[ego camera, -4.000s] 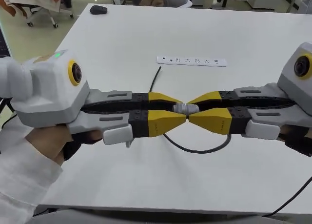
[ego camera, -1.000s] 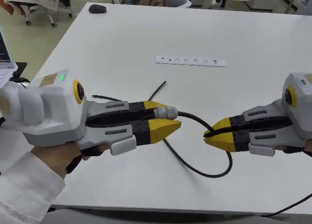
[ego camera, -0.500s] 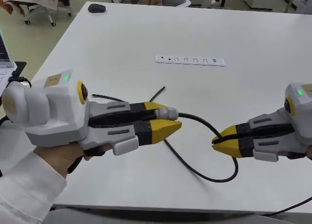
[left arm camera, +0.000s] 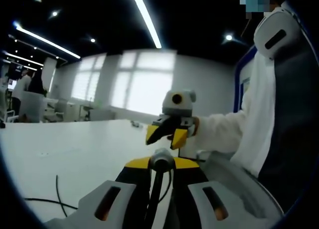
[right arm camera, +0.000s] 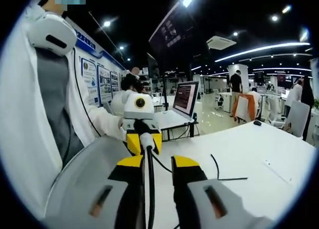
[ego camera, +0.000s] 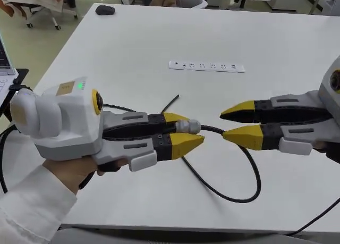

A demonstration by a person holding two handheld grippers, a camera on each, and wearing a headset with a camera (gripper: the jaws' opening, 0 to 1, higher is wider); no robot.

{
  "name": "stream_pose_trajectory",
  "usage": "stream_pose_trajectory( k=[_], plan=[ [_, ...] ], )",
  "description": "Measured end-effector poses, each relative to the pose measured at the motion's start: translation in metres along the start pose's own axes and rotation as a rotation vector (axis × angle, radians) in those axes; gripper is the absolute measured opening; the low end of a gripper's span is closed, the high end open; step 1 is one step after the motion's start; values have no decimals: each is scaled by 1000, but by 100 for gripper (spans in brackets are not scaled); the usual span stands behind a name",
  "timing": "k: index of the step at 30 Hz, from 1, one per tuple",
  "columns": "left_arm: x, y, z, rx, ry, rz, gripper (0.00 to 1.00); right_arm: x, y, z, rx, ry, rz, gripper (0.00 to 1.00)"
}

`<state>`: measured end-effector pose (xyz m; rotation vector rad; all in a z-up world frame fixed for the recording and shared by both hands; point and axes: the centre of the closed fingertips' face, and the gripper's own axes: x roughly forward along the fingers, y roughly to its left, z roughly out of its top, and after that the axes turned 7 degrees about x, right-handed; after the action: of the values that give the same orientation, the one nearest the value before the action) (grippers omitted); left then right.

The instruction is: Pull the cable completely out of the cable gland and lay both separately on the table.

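Not there yet imo: your left claw is clamped on the cable gland over the surface, the black cable is still threaded through it and sags toward 4 o'clock, and your right claw at 3 o'clock hangs open around the cable.

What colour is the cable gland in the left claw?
The cable gland is light grey; head view.
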<state>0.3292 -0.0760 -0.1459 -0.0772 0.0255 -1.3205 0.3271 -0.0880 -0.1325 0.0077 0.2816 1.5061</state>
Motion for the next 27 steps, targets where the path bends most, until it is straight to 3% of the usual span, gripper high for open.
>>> stream_pose_trajectory(
  k=[8, 17, 27],
  plan=[
    [1, -3, 4, -1, -9, -17, 17, 11, 4, -11, -27, 55, 31, 16],
    [1, -2, 6, -4, -12, -17, 17, 17, 8, -14, -42, 59, 63, 3],
    [1, 1, 4, -3, -3, -12, 17, 19, 6, -17, -36, 58, 64, 3]
  ],
)
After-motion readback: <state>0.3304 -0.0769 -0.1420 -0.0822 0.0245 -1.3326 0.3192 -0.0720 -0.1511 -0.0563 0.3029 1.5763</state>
